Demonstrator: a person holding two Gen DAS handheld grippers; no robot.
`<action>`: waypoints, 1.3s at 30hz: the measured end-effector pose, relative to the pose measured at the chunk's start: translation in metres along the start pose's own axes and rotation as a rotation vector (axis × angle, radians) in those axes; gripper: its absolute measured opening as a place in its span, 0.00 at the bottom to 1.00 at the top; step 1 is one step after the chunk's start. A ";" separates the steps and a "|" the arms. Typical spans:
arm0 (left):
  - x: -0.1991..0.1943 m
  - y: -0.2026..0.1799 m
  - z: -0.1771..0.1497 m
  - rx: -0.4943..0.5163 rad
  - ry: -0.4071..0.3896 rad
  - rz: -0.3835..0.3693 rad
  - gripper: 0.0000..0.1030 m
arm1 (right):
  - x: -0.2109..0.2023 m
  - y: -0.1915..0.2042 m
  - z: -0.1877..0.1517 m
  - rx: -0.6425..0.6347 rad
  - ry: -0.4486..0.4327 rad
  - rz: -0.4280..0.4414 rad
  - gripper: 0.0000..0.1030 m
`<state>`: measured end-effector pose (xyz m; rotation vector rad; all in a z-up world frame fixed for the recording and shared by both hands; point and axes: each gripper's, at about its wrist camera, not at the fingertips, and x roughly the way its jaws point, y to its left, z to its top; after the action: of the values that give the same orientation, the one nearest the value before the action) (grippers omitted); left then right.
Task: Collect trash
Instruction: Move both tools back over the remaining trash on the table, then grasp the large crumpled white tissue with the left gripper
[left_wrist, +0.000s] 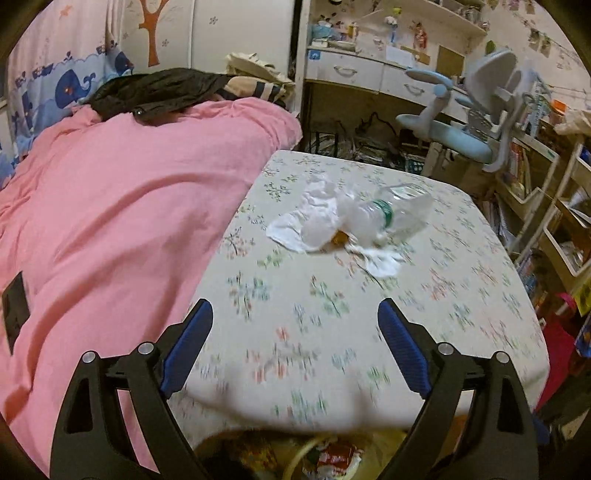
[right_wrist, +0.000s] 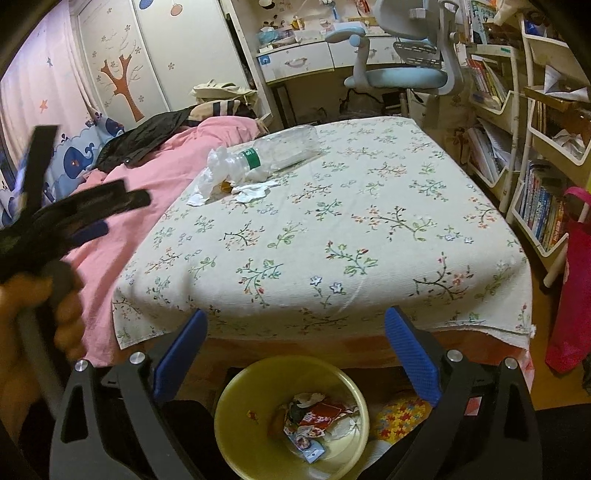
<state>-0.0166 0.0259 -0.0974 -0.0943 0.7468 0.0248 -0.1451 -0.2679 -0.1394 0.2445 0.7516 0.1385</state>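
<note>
— Floral cloth covers the table (right_wrist: 332, 229), and the trash sits at its far corner beside the pink quilt (left_wrist: 110, 206): a clear bottle (right_wrist: 275, 149) lying on its side, crumpled tissues (right_wrist: 255, 190) around its neck, and something small and orange (right_wrist: 224, 187) among them that is too small to name.

— And the grippers?

— Both spread wide, holding nothing. The left gripper (left_wrist: 295, 332) hovers over the table's near half, well short of the bottle (left_wrist: 397, 210); that view is motion-blurred near the fingers. The right gripper (right_wrist: 295, 343) hangs above the yellow bin (right_wrist: 236, 398) on the floor at the table's near edge.

— What is in the bin?

— Wrappers and paper (right_wrist: 317, 413), one red; labels are unreadable. In the left view only a sliver of it shows.

— Anything else unclear?

— A blurred hand (right_wrist: 48, 314) gripping the left tool fills the right view's left edge.
</note>
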 end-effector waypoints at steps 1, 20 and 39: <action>0.006 -0.001 0.004 0.000 0.001 0.000 0.85 | 0.002 0.000 0.000 0.006 0.006 0.005 0.90; 0.138 -0.023 0.077 0.110 0.032 -0.035 0.80 | 0.031 -0.001 0.005 0.102 0.093 0.071 0.90; 0.096 0.046 0.072 -0.184 0.200 -0.327 0.05 | 0.025 0.003 0.004 0.109 0.092 0.099 0.90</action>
<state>0.0998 0.0776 -0.1135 -0.3982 0.9199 -0.2307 -0.1244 -0.2605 -0.1523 0.3819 0.8396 0.2042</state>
